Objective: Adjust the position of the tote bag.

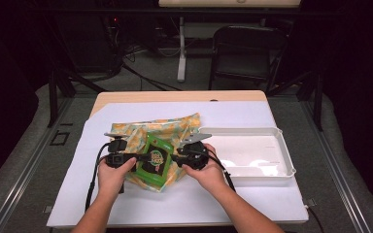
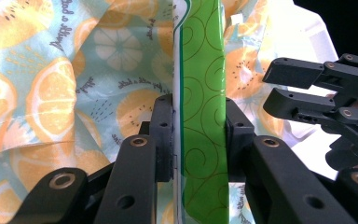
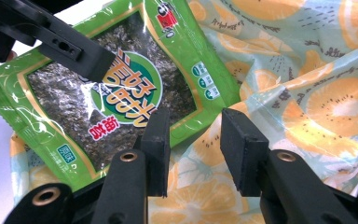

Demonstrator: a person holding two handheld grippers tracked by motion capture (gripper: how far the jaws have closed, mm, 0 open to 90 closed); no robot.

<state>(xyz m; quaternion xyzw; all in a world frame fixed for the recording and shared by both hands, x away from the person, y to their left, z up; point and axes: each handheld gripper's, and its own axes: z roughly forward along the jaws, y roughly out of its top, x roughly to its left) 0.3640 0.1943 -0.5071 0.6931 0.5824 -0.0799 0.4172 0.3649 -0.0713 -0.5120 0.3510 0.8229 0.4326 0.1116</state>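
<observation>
At the left of the high view, the left gripper [image 1: 135, 158] has its fingers [image 2: 162, 135] clamped on the green seaweed packet [image 1: 154, 161], one pad pressing each face of it, so the packet stands edge-on between them in the left gripper view. The packet sits just left of centre in the high view, over the orange-print cloth bag [image 1: 175, 128] that lies rumpled on the white-covered surface [image 1: 233, 204]. Moving right, the right gripper [image 1: 174, 158] hovers close to the packet's other side; in the right gripper view its fingers [image 3: 157, 140] stand apart with nothing pinched, the packet's edge just beyond them and the bag's fabric below. Farther right rests a white tray [image 1: 284, 145], touched by neither hand. My guess is the packet is being held steady while the other hand gets ready to deal with the bag. The next move likely calls for the right fingers to catch the bag's rim and lift it open, so the packet can slide in without the fabric bunching.
</observation>
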